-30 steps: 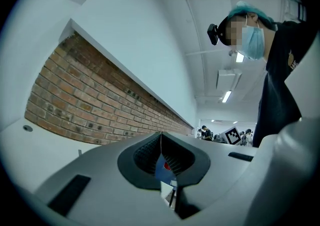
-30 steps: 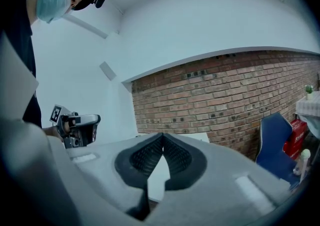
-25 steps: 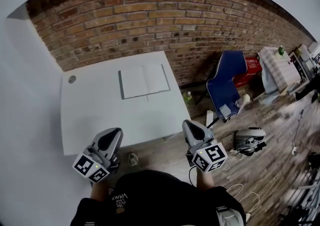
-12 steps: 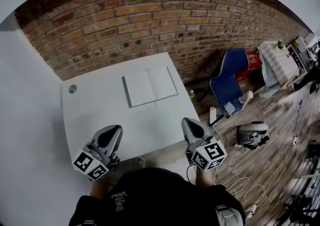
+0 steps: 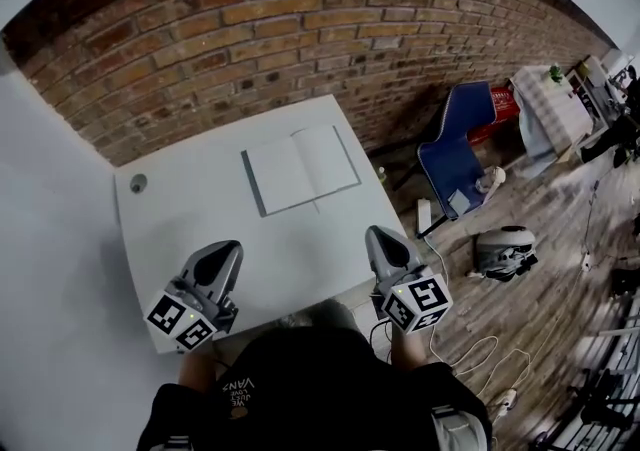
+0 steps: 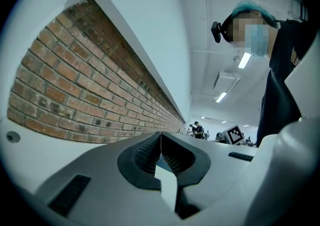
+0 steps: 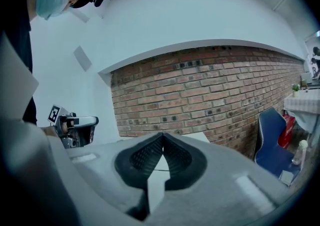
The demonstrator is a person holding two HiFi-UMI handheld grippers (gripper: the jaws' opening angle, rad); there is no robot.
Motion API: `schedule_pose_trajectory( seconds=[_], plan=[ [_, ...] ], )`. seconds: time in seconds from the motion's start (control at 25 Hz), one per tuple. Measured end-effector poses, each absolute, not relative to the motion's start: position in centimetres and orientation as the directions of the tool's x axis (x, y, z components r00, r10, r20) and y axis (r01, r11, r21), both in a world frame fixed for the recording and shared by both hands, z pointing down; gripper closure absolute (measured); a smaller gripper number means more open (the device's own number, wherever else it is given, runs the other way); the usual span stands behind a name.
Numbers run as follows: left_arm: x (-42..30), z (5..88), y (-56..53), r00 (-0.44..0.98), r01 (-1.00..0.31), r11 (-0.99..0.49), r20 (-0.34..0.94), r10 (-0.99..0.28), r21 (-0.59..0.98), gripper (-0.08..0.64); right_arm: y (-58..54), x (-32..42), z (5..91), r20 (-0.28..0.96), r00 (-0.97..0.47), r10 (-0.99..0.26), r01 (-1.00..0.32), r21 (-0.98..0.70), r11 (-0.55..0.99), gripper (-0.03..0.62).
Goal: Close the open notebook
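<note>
white print on the person's black top (image 5: 238, 384) sits upside down; its larger word looks like "vans", and the rest is too small to read. just ahead, the grey left gripper (image 5: 226, 249) and grey right gripper (image 5: 377, 235), each with a square-marker cube, have their jaws pressed together on nothing. they now hang over the near edge of the white rectangular table (image 5: 160, 229); a second ago they were short of it, so the approach is under way. the open, dark-covered notebook (image 5: 300, 169) lies untouched near the far edge, well apart from both, its pages blank. beyond it stands the red brick wall (image 5: 250, 39).
</note>
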State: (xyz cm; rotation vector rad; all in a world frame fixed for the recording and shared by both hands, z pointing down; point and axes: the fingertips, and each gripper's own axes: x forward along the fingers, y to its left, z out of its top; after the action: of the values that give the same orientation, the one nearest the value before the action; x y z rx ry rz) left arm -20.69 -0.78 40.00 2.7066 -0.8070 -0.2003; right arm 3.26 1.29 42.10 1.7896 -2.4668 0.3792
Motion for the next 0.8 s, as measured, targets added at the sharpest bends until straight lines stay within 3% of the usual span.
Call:
schedule_pose_trajectory(
  seconds=[0.8],
  plan=[
    [-16.4,42.7,-8.1,0.723,-0.653,-0.673,0.021,-0.691,0.347,0.549,-10.6,7.8,45.8,0.265,-0.451,-0.852,-0.890,-0.200,0.409,0.594]
  ],
)
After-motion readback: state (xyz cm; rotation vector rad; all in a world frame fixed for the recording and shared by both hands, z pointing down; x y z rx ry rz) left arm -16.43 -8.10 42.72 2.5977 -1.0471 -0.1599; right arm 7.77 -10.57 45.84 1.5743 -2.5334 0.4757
